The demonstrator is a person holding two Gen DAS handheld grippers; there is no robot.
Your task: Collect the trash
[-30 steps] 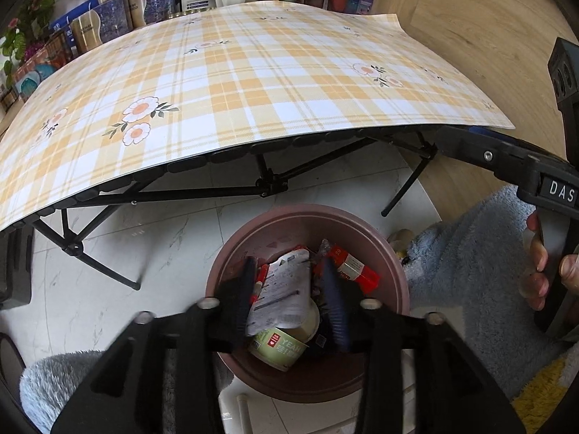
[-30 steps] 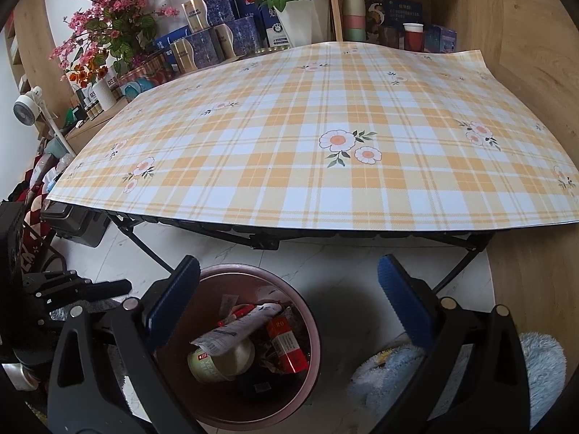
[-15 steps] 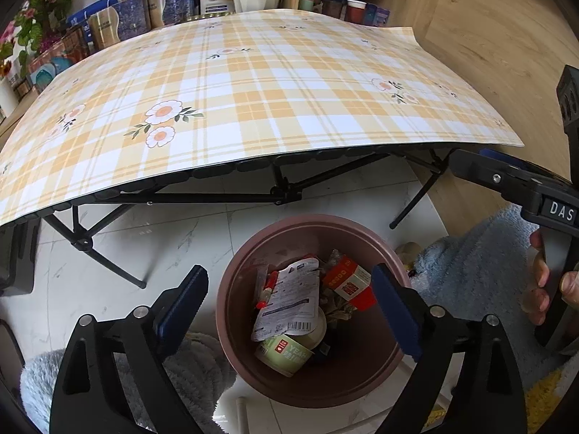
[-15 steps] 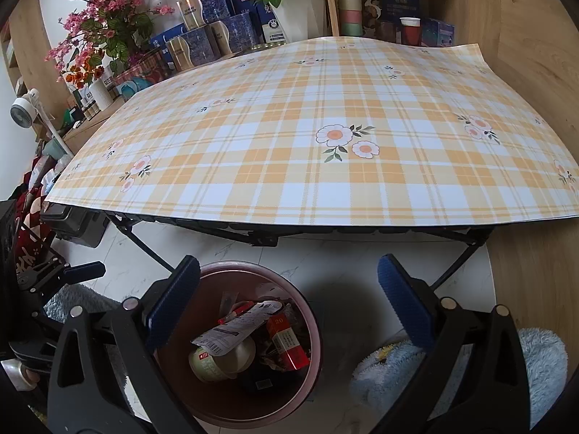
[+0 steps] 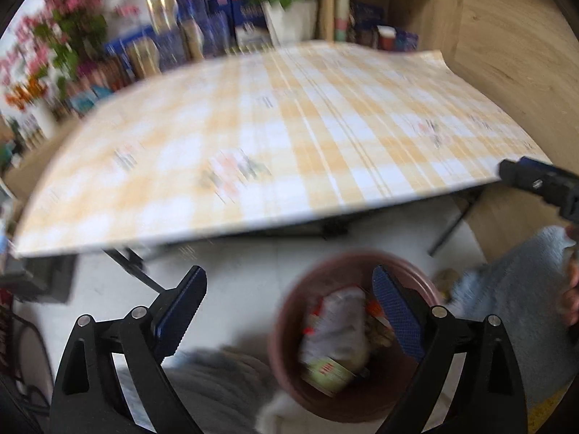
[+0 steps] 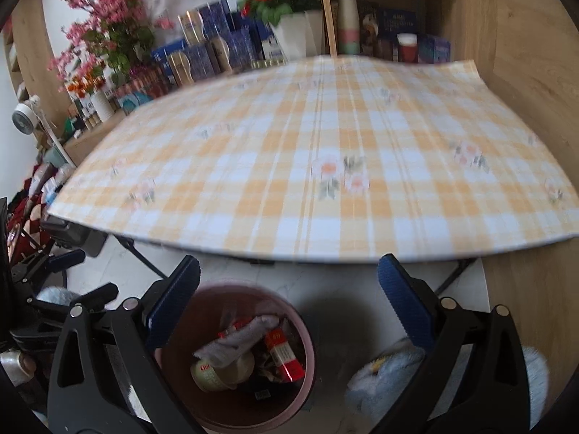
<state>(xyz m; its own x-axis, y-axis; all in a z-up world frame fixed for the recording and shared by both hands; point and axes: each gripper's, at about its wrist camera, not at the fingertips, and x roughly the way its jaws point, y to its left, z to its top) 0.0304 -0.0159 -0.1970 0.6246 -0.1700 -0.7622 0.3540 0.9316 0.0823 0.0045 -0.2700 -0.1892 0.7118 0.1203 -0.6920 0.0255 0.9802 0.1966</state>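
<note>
Spanning the upper half of both views, the table [image 6: 325,166] carries a yellow-and-white plaid cover with small flower prints; its top is bare, and black folding legs show under its near edge. Beyond its far edge stand blue boxes [image 6: 217,50], a white pot of red flowers [image 6: 289,32] and a spray of pink blossoms [image 6: 108,25]. Wood-grain panelling bounds its right side.

Below the near edge, on pale marble-look floor, stands the round brown-pink bin [image 6: 235,361]. The trash [image 6: 246,347] lies inside it: a crumpled white wrapper on top, a red-labelled packet to its right, a paper cup lower left.

My left gripper [image 5: 286,311] has just been opening; its jaws now stand wide with nothing between them. The bin sits below, toward the right blue-ribbed pad, apart from it. That view is motion-blurred.

My right gripper [image 6: 289,307] is likewise spread wide and empty; the bin lies under its left pad, untouched. Fluffy grey-blue fabric [image 6: 383,383] lies beside the bin.
</note>
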